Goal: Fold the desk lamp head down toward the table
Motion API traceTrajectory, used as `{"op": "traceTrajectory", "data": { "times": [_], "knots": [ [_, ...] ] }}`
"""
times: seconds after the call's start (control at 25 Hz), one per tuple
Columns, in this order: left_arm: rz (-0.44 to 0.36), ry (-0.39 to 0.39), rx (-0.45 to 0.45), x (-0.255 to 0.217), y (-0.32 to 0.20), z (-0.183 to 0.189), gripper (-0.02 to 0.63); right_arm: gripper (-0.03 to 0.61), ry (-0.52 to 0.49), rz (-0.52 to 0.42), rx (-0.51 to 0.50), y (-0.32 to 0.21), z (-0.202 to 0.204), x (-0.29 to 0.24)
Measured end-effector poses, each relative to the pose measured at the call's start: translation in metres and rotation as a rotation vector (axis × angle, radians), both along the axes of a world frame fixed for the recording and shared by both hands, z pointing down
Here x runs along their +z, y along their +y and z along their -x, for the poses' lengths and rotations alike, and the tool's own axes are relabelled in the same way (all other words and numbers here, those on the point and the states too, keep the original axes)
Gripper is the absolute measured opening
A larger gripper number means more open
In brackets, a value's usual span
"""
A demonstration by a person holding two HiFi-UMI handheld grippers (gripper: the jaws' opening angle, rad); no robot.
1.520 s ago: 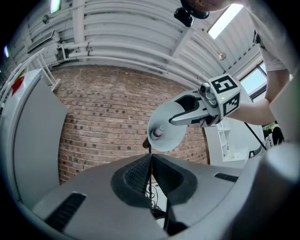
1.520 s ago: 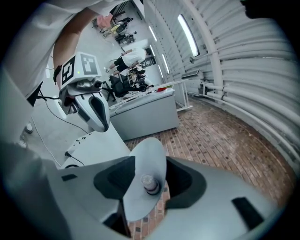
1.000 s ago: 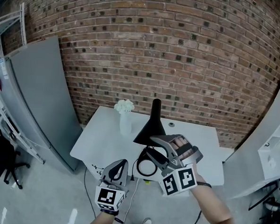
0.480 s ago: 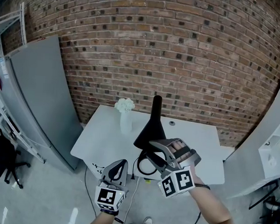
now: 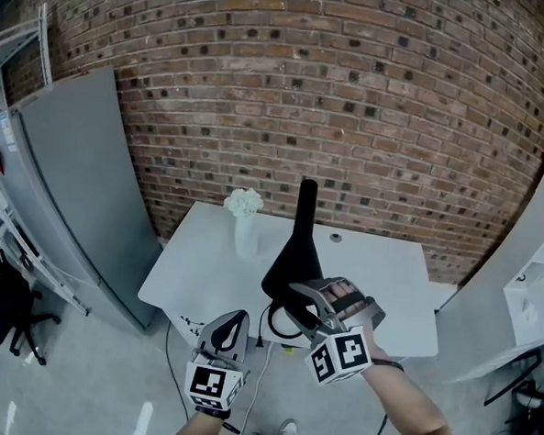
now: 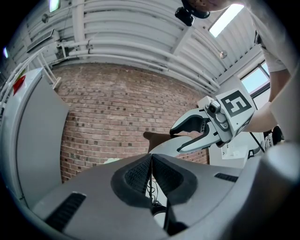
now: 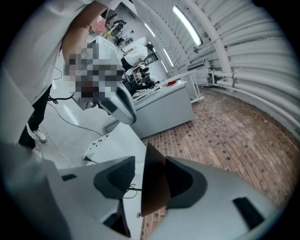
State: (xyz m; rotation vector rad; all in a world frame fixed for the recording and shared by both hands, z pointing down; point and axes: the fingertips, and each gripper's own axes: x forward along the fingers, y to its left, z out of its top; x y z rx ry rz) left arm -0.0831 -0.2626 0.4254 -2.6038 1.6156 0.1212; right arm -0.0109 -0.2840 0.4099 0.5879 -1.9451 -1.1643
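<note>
A black desk lamp stands near the front edge of the white table (image 5: 204,272); its cone head (image 5: 295,255) points up and its ring base (image 5: 275,324) lies below. My right gripper (image 5: 288,298) is shut on the lower rim of the lamp head. In the right gripper view the dark shade (image 7: 152,187) sits between the two pads. My left gripper (image 5: 232,320) hangs in front of the table edge, left of the lamp base, with its jaws shut on nothing (image 6: 151,161). From the left gripper view the right gripper (image 6: 178,140) shows against the shade (image 6: 157,139).
A white vase of white flowers (image 5: 245,227) stands on the table left of the lamp. The lamp's cable (image 5: 258,349) drops off the front edge. A grey cabinet (image 5: 81,191) stands at the left, a brick wall (image 5: 351,125) behind, white shelving (image 5: 535,274) at the right.
My right gripper has drawn down and left toward me, and the lamp head has swung with it, its narrow end rising higher. The left gripper has stayed put.
</note>
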Motion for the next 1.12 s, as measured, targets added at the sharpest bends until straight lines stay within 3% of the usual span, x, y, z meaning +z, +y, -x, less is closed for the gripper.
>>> {"op": "traceTrajectory", "data": {
  "times": [1.12],
  "knots": [
    [0.032,-0.016,-0.031,0.013,-0.008,0.007,0.009,0.206,0.037,0.168,0.028,-0.026,-0.005,0.078]
  ]
}}
